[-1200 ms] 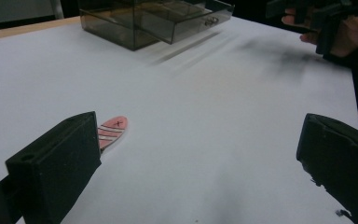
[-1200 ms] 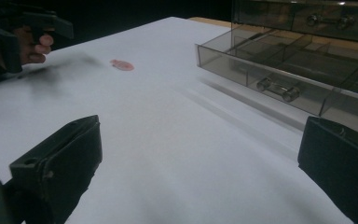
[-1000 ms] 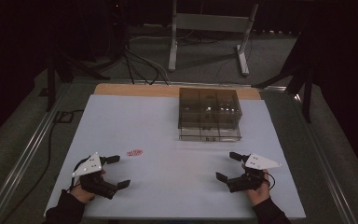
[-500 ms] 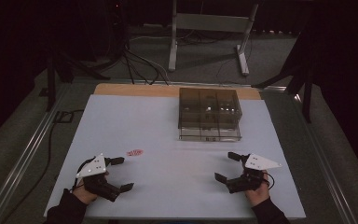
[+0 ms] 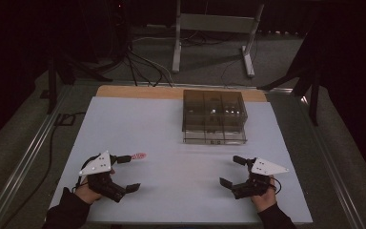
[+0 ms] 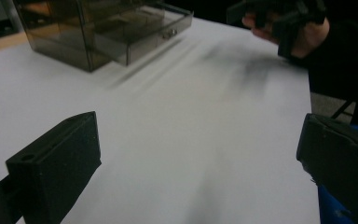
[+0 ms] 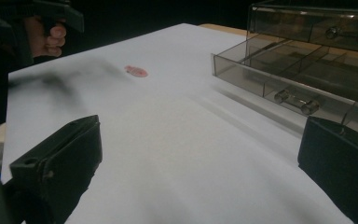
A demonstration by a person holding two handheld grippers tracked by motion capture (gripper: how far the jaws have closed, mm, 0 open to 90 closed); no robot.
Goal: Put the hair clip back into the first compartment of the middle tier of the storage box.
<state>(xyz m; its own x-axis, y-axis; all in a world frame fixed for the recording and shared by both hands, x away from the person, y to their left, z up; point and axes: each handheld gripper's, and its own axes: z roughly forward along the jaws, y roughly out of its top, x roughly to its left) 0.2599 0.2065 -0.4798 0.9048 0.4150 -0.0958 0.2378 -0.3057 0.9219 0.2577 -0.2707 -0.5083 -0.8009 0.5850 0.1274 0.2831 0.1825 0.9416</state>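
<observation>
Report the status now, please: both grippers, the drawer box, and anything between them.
Left gripper open, right gripper open, both empty. Drawer box far side of the table, bottom drawer pulled out. Small red thing beside left gripper; nothing blocking.

We see a dim room: the floor and background in the high view go nearly black, and the white table [image 5: 171,129] is the one bright area, lit evenly from above. Shadows are soft; a faint one lies along the front of the smoky plastic drawer box [image 5: 213,116]. Small glints sit on its drawer knobs in the right gripper view. In the left gripper view we get streaky motion blur across the table and a smeared grey shadow near the far hand [image 6: 303,35]. Both gripper views show their black jaws up close, soft and underexposed. The small red mark [image 7: 136,71] looks fuzzy. Overall grainy, low contrast.
</observation>
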